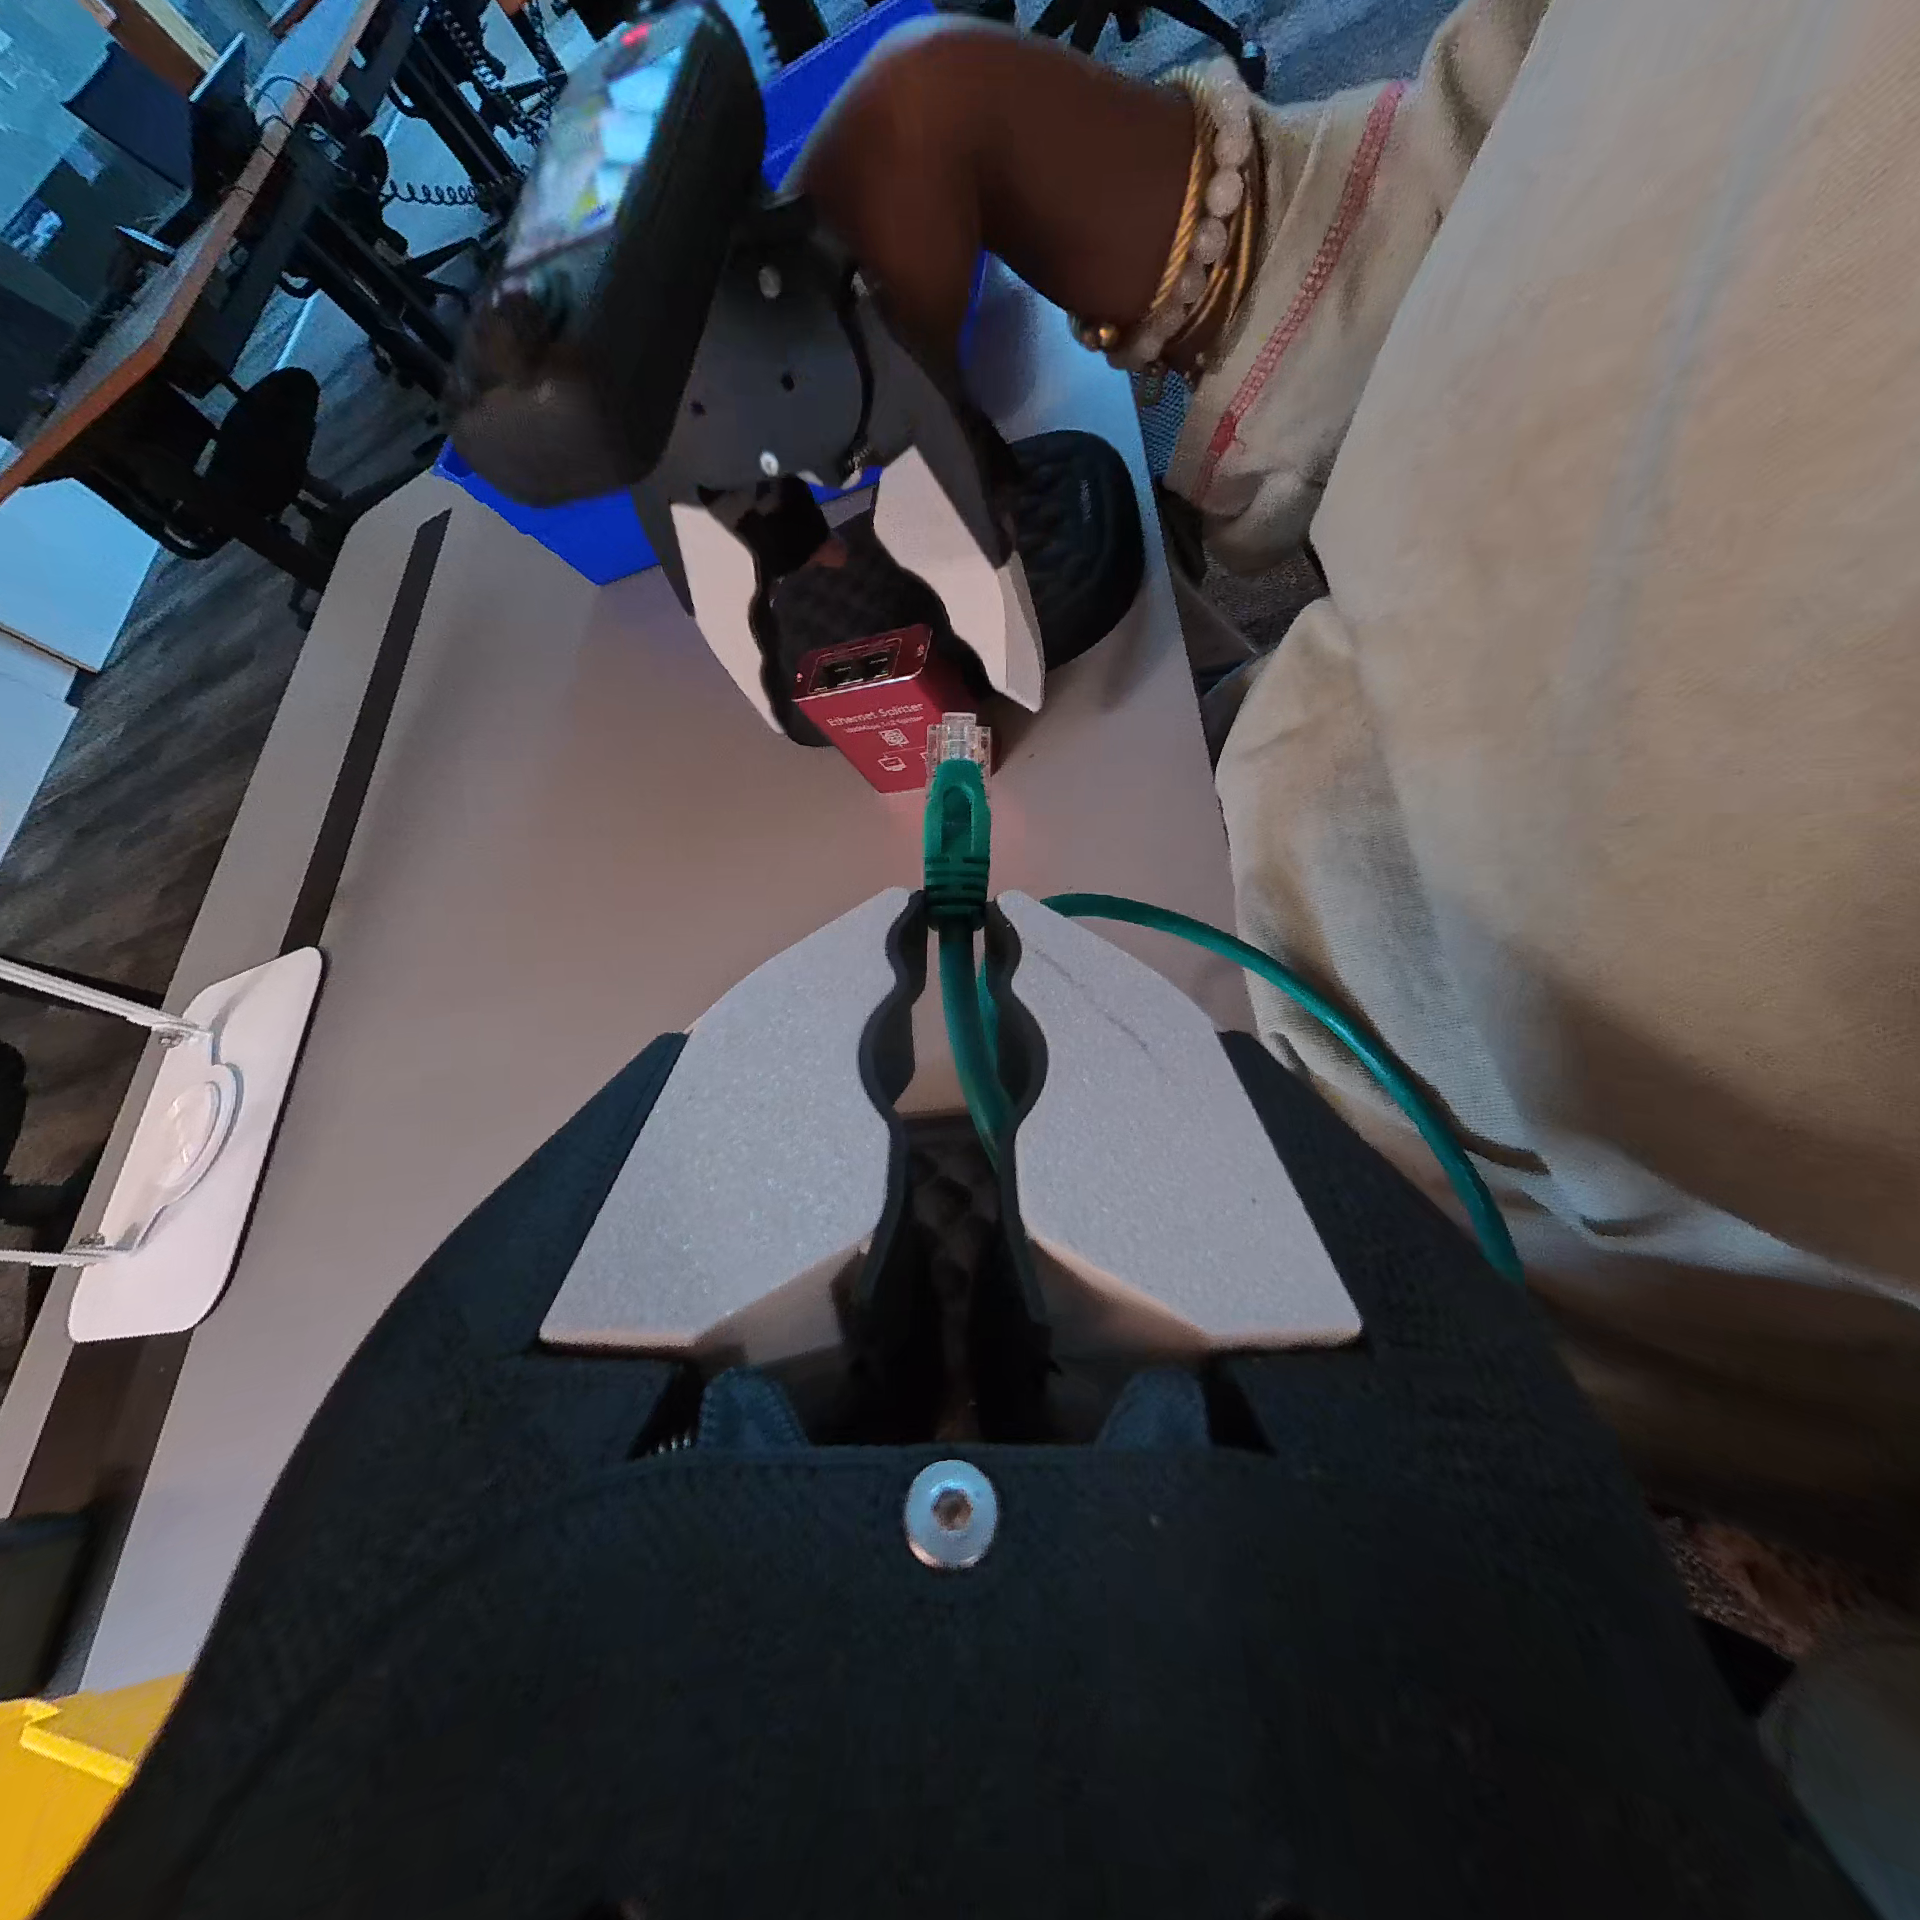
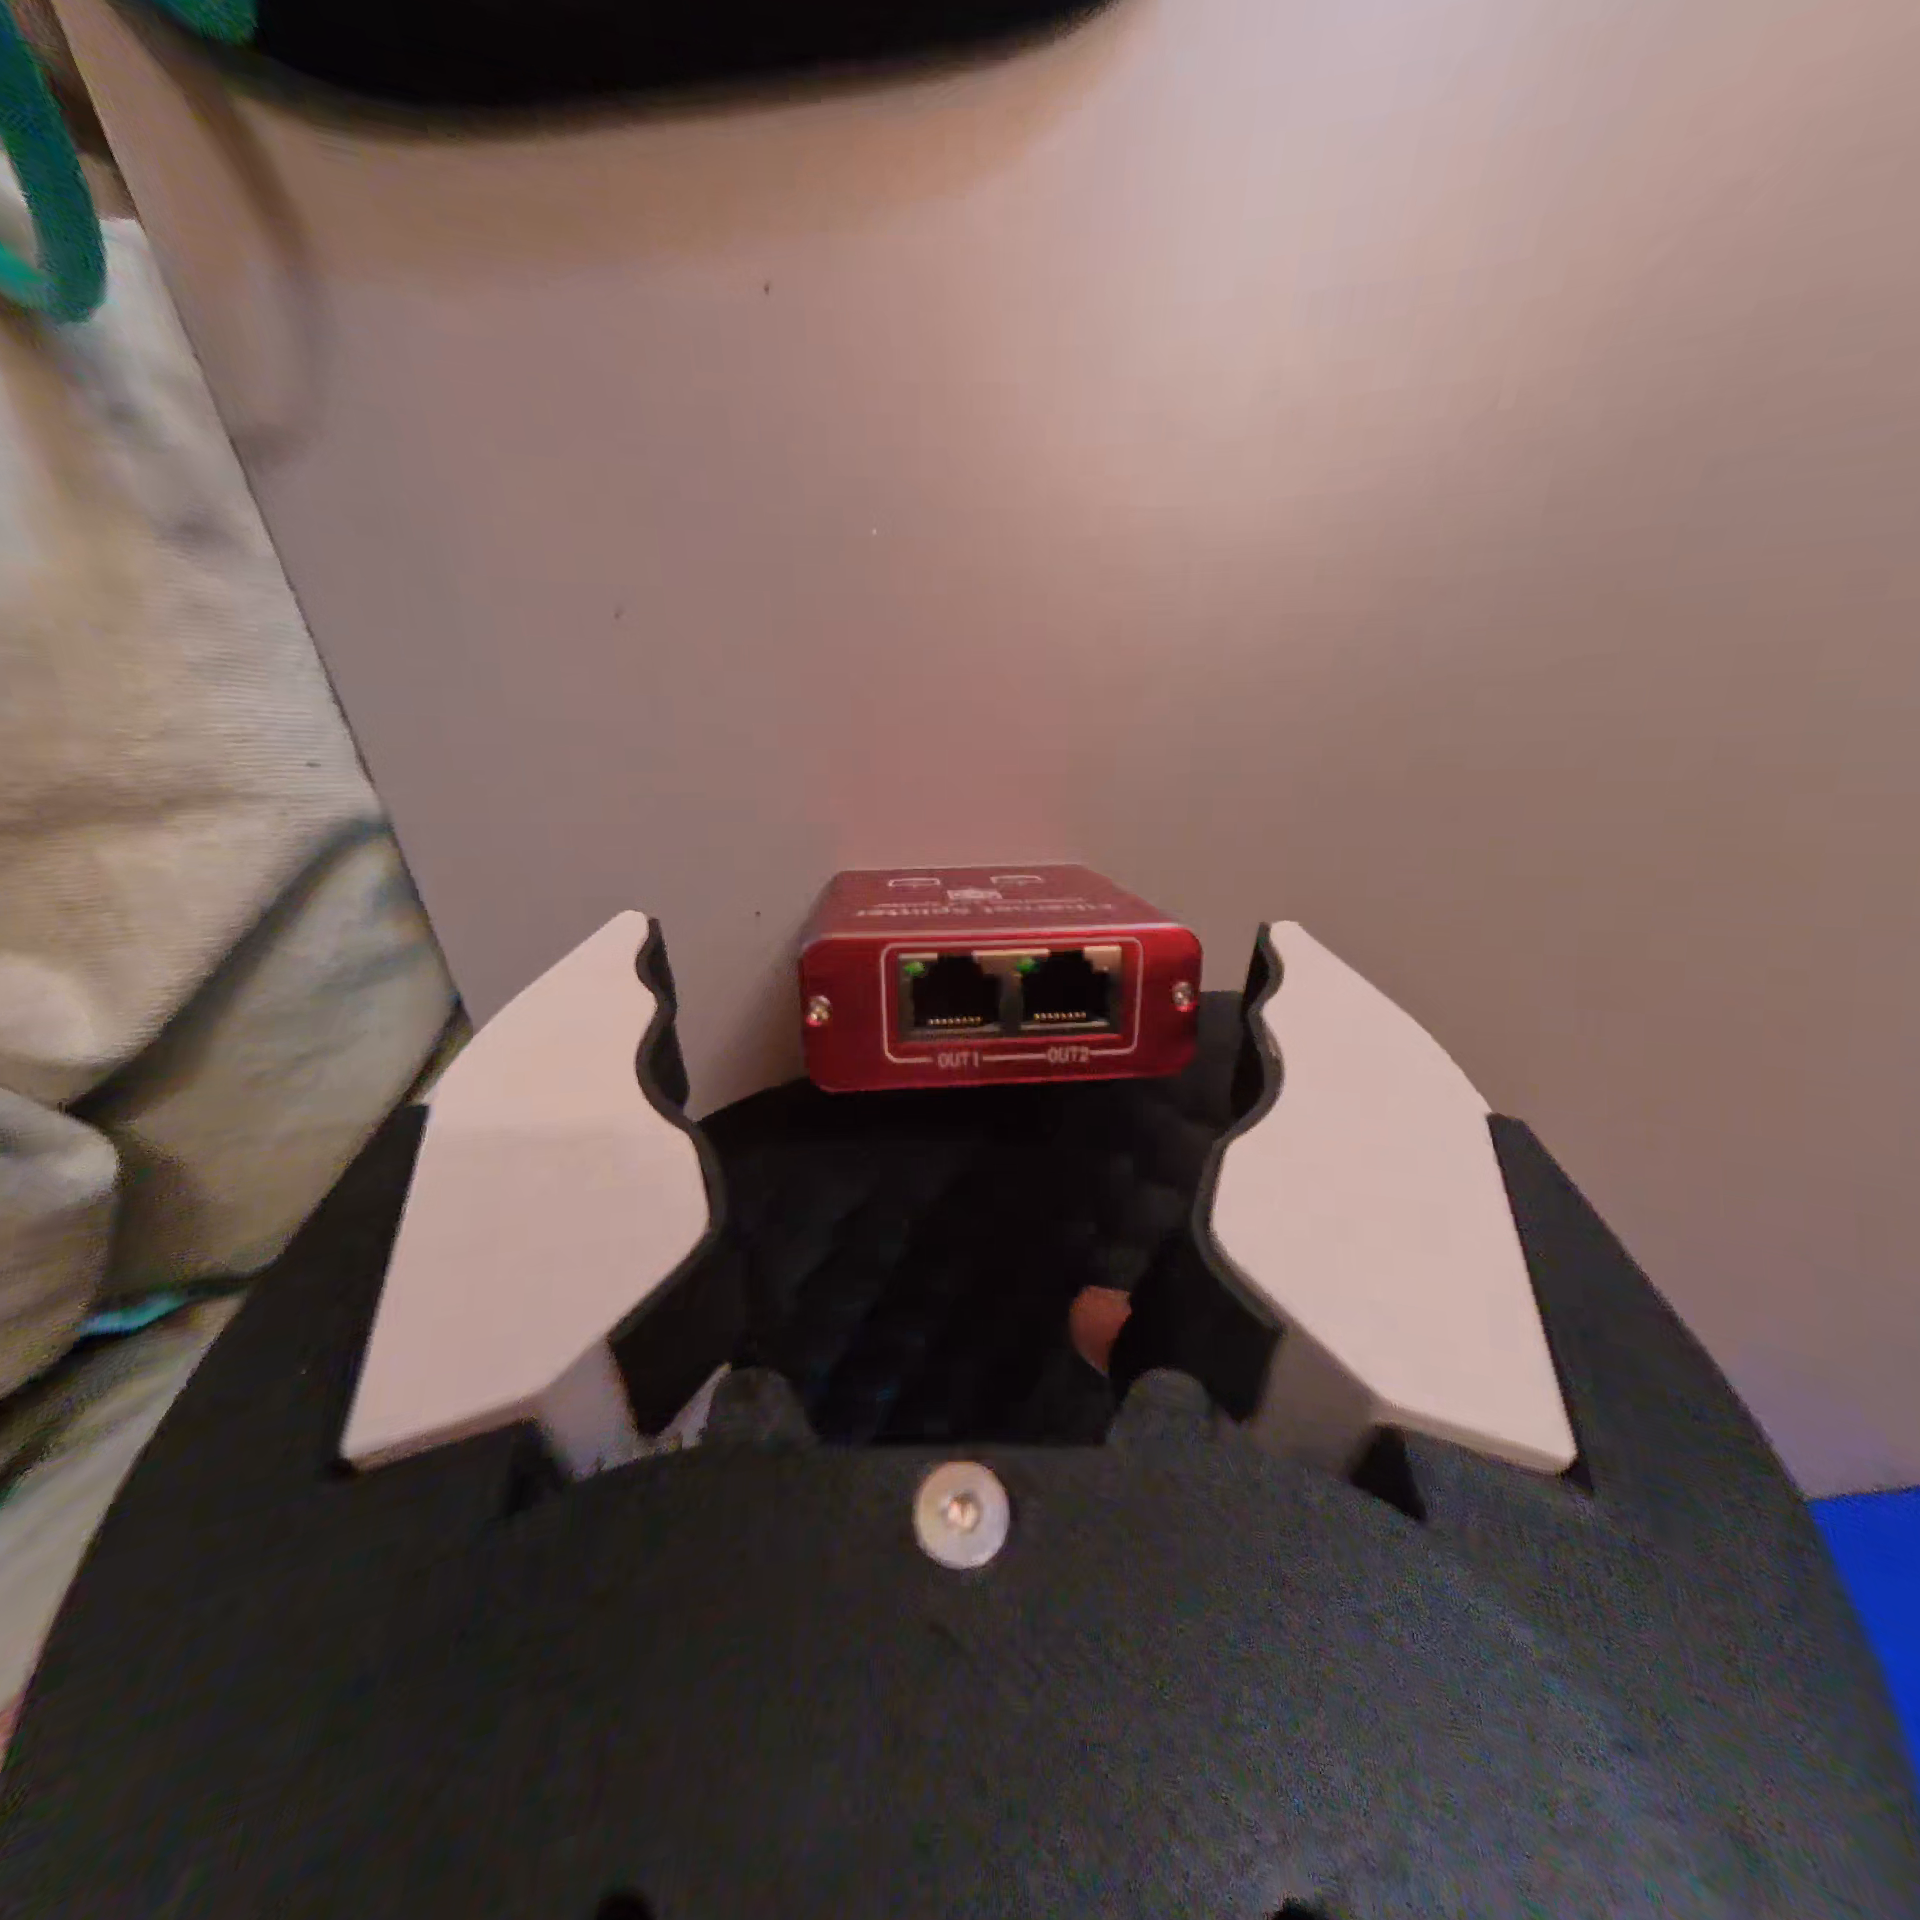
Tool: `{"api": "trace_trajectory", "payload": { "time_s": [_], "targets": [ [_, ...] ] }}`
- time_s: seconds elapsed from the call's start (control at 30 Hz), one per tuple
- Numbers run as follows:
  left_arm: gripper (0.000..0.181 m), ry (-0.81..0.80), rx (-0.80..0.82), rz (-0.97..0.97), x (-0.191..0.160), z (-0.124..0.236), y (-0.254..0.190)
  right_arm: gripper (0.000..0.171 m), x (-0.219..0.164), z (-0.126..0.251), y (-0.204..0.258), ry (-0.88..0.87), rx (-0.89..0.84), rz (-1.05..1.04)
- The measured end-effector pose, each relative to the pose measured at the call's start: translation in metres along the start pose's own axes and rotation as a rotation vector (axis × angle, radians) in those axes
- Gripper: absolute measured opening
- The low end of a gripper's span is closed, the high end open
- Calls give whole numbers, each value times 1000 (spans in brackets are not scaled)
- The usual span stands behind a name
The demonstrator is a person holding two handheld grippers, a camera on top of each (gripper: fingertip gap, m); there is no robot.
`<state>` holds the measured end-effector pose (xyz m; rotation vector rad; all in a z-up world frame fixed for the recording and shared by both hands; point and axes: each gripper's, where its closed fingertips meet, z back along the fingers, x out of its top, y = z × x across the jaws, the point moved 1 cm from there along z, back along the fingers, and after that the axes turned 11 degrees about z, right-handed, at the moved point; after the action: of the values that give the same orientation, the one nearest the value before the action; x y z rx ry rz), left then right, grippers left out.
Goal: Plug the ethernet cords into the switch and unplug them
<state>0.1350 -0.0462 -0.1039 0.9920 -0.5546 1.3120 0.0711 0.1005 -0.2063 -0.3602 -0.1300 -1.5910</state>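
Nearest to the left wrist camera: left gripper [image 1: 954, 914], its two grey fingers [image 1: 800, 1081] pressed together on the green ethernet cord [image 1: 954, 831], just behind the boot of the plug. Clear plug tip [image 1: 959, 740] sticking out forward past the fingertips, pointing toward the red switch [image 1: 883, 717] and overlapping its near end in this view; whether touching or just in front, cannot tell. Rest of the cord passing back between the fingers, then looping out to the right side in a wide arc over the cream-coloured clothing [image 1: 1610, 727] of the person.

Red switch lying on the grey desk [image 1: 540, 790], close to the desk's right edge, partly on a black round pad [image 1: 1081, 540]. Two ports on its far face, both without any plug, seen clearly from the right wrist view at [image 2: 1000, 997].

Right gripper [image 1: 894, 665] on the far side of the switch, held by a hand [image 1: 956, 187] with golden and bead bracelets on the wrist. Tongs wide apart, one white finger [image 2: 551, 1174] on each side of the switch's port end, not closed on it; holding nothing.

At the desk's left edge, white flat base [image 1: 197, 1132] with a clear mount. Behind the right gripper, blue bin [image 1: 582, 520] at the far end of the desk. Yellow object [image 1: 62, 1787] at the near left corner.
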Motion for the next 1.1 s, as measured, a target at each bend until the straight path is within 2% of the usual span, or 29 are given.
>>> {"api": "trace_trajectory", "payload": {
  "time_s": [0.1, 0.23, 0.4, 0.5, 0.57, 0.67, 0.77, 0.93, 1.1],
  "targets": [
    [11, 0, 5, 0, -1, -1, 1, 105, -8, -8, 4, 160, 67, -28],
    [11, 0, 15, 3, -3, 1, 2, 100, -18, -23, 1, 273, 90, -61],
    [11, -7, 21, -2, -3, 1, 3, 99, -19, -25, -2, 299, 56, -61],
    [11, -12, 29, -1, -3, 0, 5, 98, -15, -26, -3, 209, 42, 11],
    [11, -9, 42, 13, -5, -1, 8, 96, -8, -25, 0, 64, 49, 62],
    [11, 3, 52, 38, -8, -7, 15, 94, 18, -9, 2, -322, 26, 73],
    [10, 4, 59, 80, -12, -16, 23, 92, 43, 34, 4, -755, -39, 71],
    [11, 7, 72, 103, -14, -34, 30, 91, 60, 91, 11, -1207, -101, 80],
    [11, -98, 57, 140, 9, -48, 30, 90, 73, 141, 15, -1709, -29, 21]
  ]
}}
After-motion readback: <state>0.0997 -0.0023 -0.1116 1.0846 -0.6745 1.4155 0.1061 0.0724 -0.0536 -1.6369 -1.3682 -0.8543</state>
